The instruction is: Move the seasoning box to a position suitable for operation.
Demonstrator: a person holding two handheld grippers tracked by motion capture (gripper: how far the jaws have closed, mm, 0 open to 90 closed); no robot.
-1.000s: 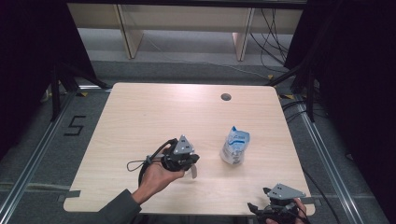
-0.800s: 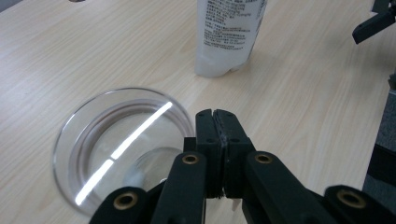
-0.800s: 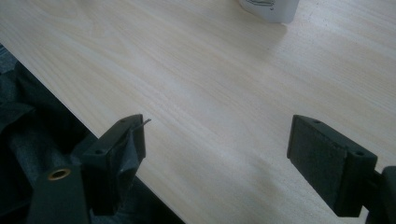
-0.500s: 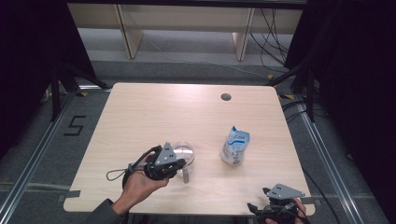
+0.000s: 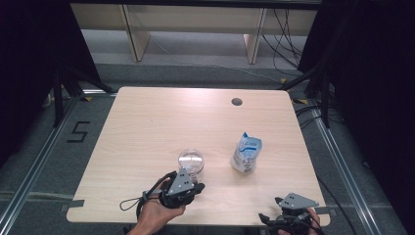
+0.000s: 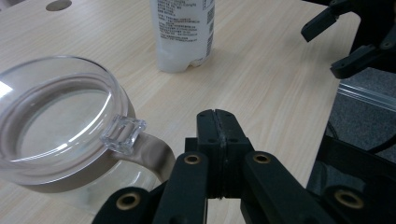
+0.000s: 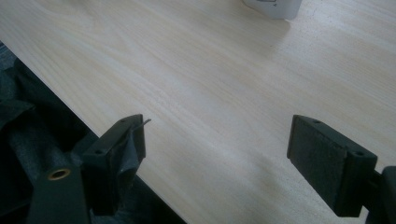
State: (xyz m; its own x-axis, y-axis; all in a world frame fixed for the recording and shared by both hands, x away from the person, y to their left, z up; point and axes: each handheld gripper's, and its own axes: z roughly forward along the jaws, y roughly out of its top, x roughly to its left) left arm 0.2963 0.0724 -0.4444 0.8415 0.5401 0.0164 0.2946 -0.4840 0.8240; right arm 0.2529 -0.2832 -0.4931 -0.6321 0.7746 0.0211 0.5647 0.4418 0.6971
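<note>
at the lower edge of the high view the right gripper rests with jaws spread wide, empty, likely waiting its turn. lower centre, the left gripper is pinched shut on nothing, just beside the clear glass mug, apparently let go. farther right stands the white pouch, upright, near centre.

Two obstacles mid-table, open wood around them

A clear glass mug and a white pouch stand apart with a passable gap between; the table behind and left lies bare, apart from what looks like a grommet hole near the far edge.
</note>
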